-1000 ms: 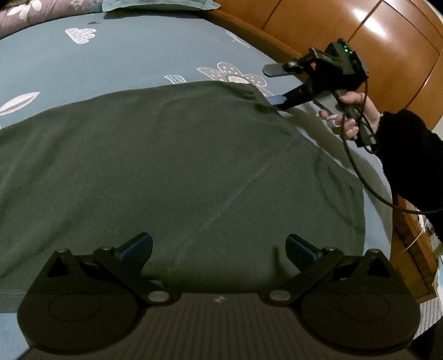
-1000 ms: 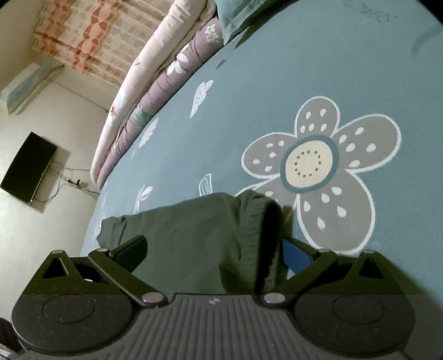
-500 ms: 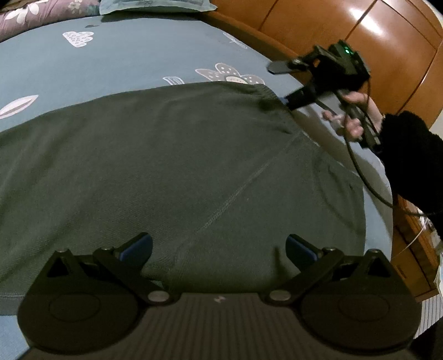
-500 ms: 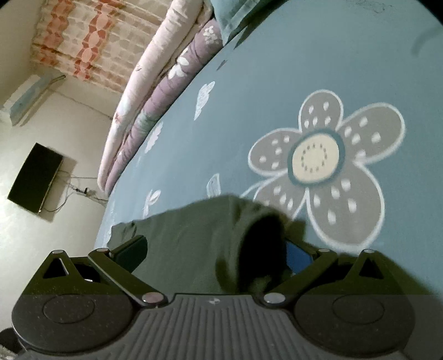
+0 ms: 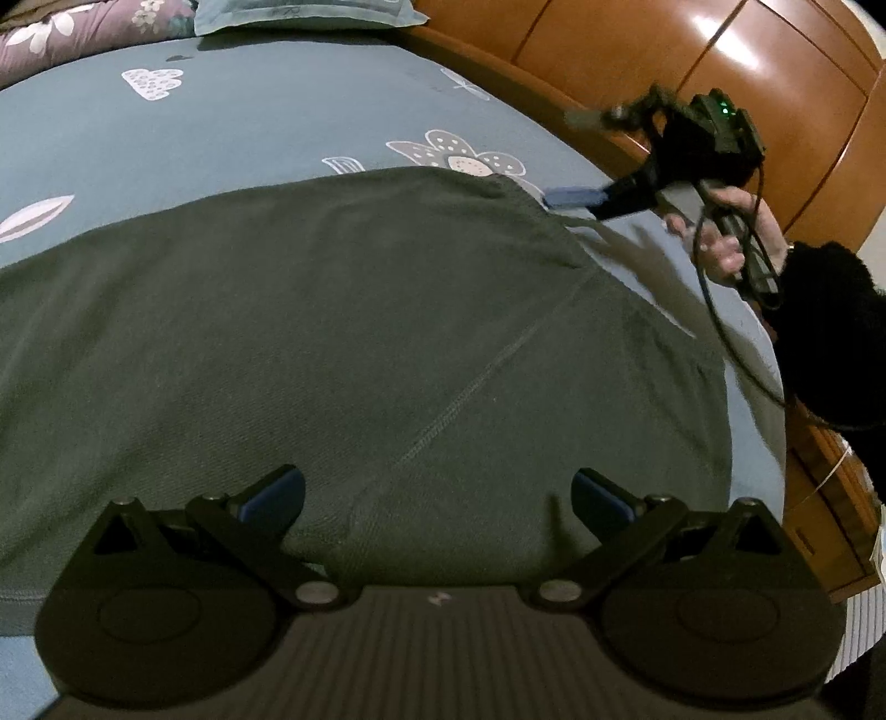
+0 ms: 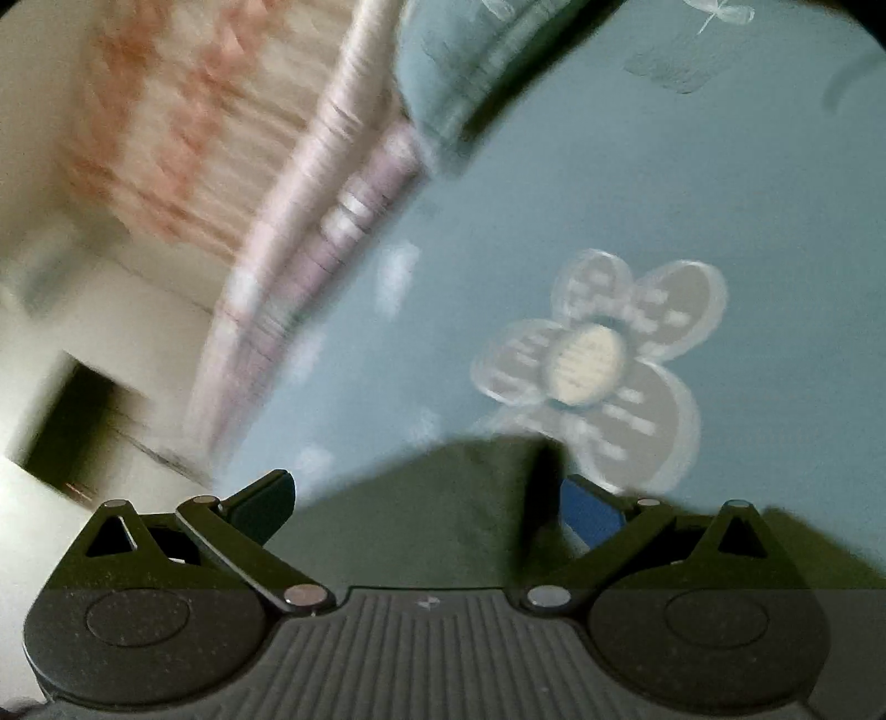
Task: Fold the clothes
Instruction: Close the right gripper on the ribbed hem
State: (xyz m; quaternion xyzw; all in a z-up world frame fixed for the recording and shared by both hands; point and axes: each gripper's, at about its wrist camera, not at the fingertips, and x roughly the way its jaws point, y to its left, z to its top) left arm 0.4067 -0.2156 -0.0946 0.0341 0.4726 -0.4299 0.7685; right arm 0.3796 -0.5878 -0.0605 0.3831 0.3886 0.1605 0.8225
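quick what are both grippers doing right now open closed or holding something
Left gripper: jaws open, over the dark green garment, holding nothing.
Right gripper: jaws open, garment edge between them.

Premises: a home bedroom. A bed carries a blue flower-printed sheet [image 5: 266,133], with a pillow [image 5: 299,14] and a rolled floral quilt [image 5: 83,27] at its head. Glossy wooden wardrobe panels [image 5: 720,55] stand alongside, and a patterned curtain [image 6: 166,111] hangs beyond.

One garment [image 5: 332,332], two grippers [image 5: 437,493] [image 6: 426,498].
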